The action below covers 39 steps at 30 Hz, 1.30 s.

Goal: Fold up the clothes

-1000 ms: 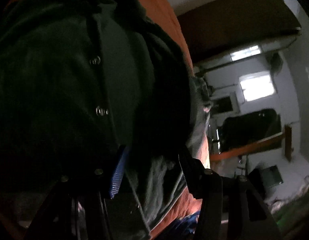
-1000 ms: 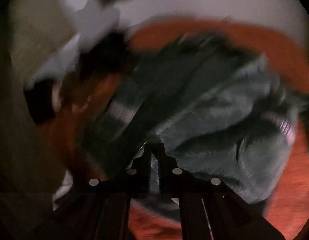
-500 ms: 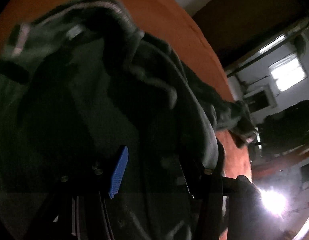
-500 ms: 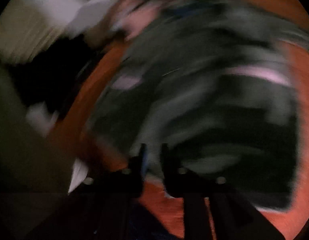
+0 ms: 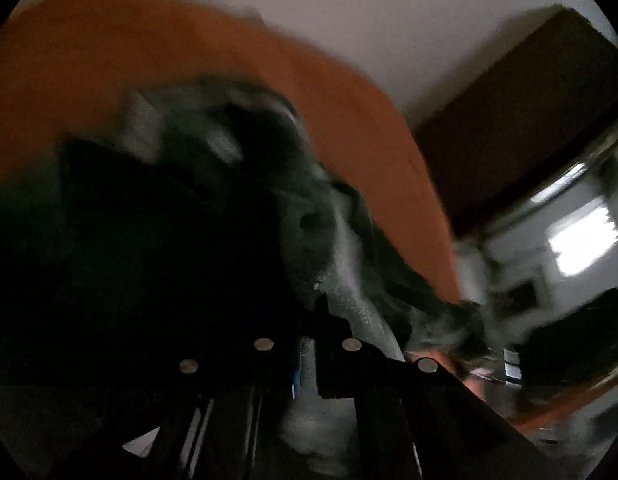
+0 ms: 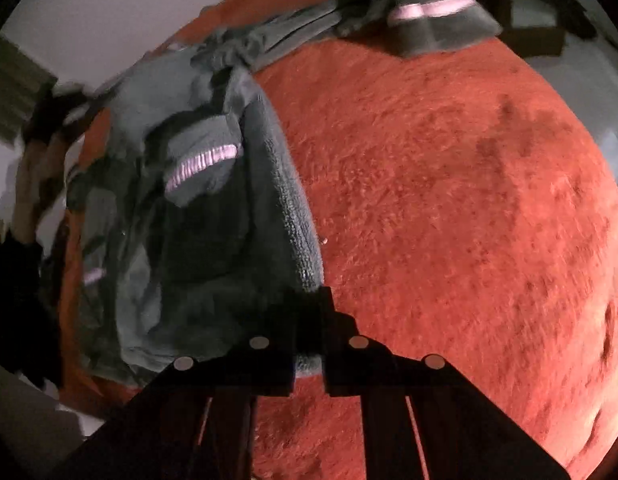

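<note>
Both hand-held grippers, left and right, pinch the grey sweater (orange blanket beneath).

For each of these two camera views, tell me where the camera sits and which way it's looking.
Left wrist: on the left gripper, looking along its fingers across the dark grey garment and orange rug toward a wall and window; its fingers are close together on cloth.
Right wrist: on the right gripper, looking down at the garment's hem; its fingers pinch that hem.
Shared: the same garment and rug.
</note>
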{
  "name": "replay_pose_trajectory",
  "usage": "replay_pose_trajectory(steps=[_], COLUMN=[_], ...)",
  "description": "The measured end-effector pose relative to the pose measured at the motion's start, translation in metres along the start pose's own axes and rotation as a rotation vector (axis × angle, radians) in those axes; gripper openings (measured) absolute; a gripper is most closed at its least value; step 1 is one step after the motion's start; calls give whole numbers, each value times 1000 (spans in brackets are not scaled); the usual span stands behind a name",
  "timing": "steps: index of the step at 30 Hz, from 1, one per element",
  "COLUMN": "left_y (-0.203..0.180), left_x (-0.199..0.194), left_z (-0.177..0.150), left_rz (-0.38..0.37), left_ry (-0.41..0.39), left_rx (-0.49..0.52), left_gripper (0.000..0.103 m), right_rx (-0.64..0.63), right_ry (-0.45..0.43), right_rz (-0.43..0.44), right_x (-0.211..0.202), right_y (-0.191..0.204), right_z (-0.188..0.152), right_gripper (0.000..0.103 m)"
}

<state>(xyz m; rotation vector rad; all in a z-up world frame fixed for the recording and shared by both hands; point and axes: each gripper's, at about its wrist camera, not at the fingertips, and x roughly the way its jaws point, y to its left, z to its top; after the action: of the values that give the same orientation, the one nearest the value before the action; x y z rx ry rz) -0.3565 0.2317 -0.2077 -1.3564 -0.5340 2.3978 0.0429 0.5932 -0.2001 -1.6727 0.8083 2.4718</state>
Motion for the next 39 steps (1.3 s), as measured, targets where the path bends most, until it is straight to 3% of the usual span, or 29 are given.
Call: replay_pose_trajectory(steps=[1,3,5,8,11,16,19,23,26,28,29,30,31,32,37,39], left_y=[10,44,53,49,41,10,-3,29,51,61,68,73,81,89,118,126], left_x=[-4,25,36,37,53,66,64,47,15,-5,-15,-22,-29,-36,-54,-56], left_z=[1,0,-5,-9,-3,27,34,16,-3,-16,-25,-32,-41,-51,-72,-76], left_rz=[74,49,15,46,-27,18,97,92,90,115,139,145,146,146,105,97], left_ry=[-25,134,207,194,217,192,156,195,214,218,221,222,221,220,228,221], left_rx=[14,-119,-166,-103,-102,20,109,16,-4,32,54,62,60,58,16,7], left_gripper=[5,6,7,14,30,34,43,44,44,45,45,45,45,45,45,45], right_rx=[7,20,51,63,46,82,92,134,145,42,12,34,55,85,302,359], right_ry=[15,45,64,80,79,-3,79,150,166,52,2,-31,-63,-88,-34,25], right_rz=[-5,-14,-12,-1,1,-18,-35,20,46,14,6,22,37,53,262,282], right_x=[2,5,10,17,17,-16,3,16,1,-27,-37,-34,-31,-27,62,106], right_y=[-4,-11,-20,-21,-16,-16,-18,-24,-20,-6,-2,-4,-6,-10,-5,6], right_z=[-2,-6,-8,-9,-12,-24,-36,-45,-14,28,51,79,107,133,229,256], right_gripper=[8,8,8,9,9,7,7,8,10,12,24,55,69,74,75,69])
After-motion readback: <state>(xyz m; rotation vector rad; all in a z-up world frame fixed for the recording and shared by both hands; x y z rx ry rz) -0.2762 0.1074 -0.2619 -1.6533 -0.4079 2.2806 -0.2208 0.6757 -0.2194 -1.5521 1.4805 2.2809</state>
